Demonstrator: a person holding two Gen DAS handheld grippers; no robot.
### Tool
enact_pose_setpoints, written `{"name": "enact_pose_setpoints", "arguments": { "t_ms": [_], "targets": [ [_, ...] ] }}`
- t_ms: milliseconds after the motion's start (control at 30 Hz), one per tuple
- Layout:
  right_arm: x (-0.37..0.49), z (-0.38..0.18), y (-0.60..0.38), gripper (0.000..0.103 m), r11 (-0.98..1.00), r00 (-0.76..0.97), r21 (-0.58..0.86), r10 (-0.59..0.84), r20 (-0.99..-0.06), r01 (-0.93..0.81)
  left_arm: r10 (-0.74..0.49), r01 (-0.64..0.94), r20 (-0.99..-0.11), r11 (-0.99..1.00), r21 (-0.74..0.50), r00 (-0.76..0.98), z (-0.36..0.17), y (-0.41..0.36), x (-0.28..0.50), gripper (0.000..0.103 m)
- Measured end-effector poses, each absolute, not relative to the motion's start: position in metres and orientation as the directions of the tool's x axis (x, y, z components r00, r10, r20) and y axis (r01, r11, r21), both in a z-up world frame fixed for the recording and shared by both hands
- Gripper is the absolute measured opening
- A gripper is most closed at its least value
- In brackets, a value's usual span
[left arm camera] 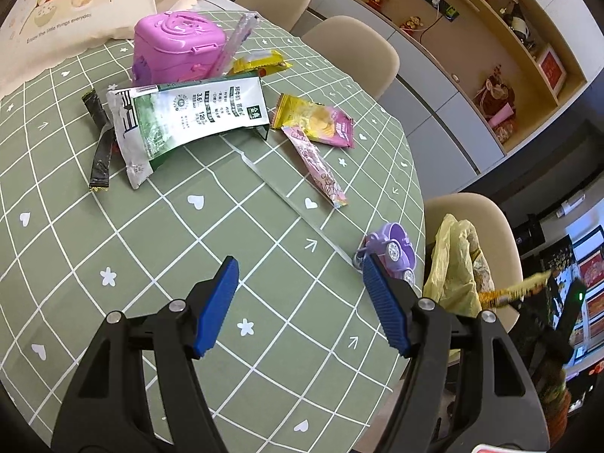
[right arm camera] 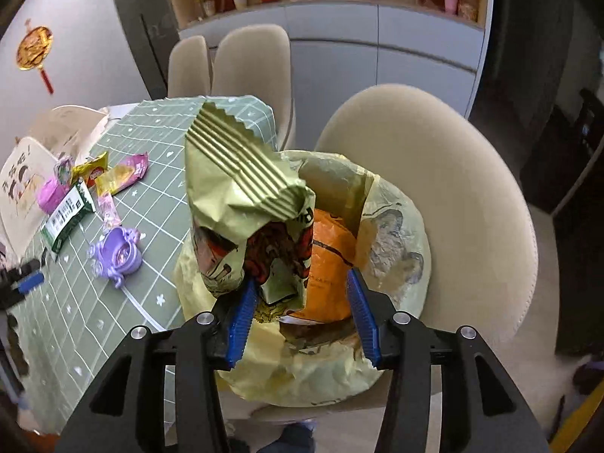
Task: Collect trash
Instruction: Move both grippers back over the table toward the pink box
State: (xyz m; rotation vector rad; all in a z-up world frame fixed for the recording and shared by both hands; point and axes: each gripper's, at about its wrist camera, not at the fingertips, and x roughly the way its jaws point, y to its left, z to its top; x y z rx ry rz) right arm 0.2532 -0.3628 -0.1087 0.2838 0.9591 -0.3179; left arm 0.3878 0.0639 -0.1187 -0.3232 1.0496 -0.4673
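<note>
Blue pads wide apart on the right gripper (right arm camera: pixel 304 315), and a crinkled gold snack bag (right arm camera: pixel 241 204) stands between them over the mouth of the yellow trash bag (right arm camera: pixel 396 234) on the beige chair (right arm camera: pixel 472 196). Its lower edge seems to rest against the left pad, though whether it is truly let go is hard to say from this angle. An orange packet (right arm camera: pixel 328 256) already sits inside the bag, so the collecting is well under way.

Over on the table, the left gripper (left arm camera: pixel 300 304) hangs spread and empty above the green checked cloth (left arm camera: pixel 132 264). Just beyond its right finger sits a purple toy (left arm camera: pixel 394 251), probably not trash. Farther out, plenty left: a pink stick wrapper (left arm camera: pixel 319 168), a yellow-and-pink snack packet (left arm camera: pixel 315 120), the big green-and-white milk pouch (left arm camera: pixel 188 120) lying across a black stick wrapper (left arm camera: pixel 100 139), a yellow packet (left arm camera: pixel 260 62) and a clear wrapper (left arm camera: pixel 234 43) leaning on the pink plastic box (left arm camera: pixel 173 47). Roughly half a dozen pieces to go.
</note>
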Motion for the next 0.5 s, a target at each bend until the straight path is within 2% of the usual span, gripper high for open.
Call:
{"name": "enact_pose_setpoints", "arguments": {
  "t_ms": [167,233,300,500],
  "targets": [
    [0.299,-0.129,-0.364,0.045,0.933,0.423,-0.090,-0.241,-0.874,0.347,-0.493,0.192,-0.769,0.869,-0.456,0.406,-0.123,0.067,0.386,0.065],
    [0.324,-0.156,-0.358,0.045,0.929,0.268,-0.283,-0.343,-0.900,0.237,-0.481,0.192,-0.778,0.876,-0.442,0.404,-0.123,0.069,0.382,0.065],
    [0.337,-0.170,-0.355,0.045,0.920,0.203,-0.363,-0.388,-0.899,0.149,-0.473,0.189,-0.782,0.881,-0.434,0.406,-0.123,0.071,0.379,0.065],
    [0.343,-0.140,-0.371,0.045,0.964,0.352,-0.157,-0.226,-0.908,0.215,-0.442,0.140,-0.794,0.895,-0.424,0.418,-0.129,0.084,0.371,0.065]
  ]
}}
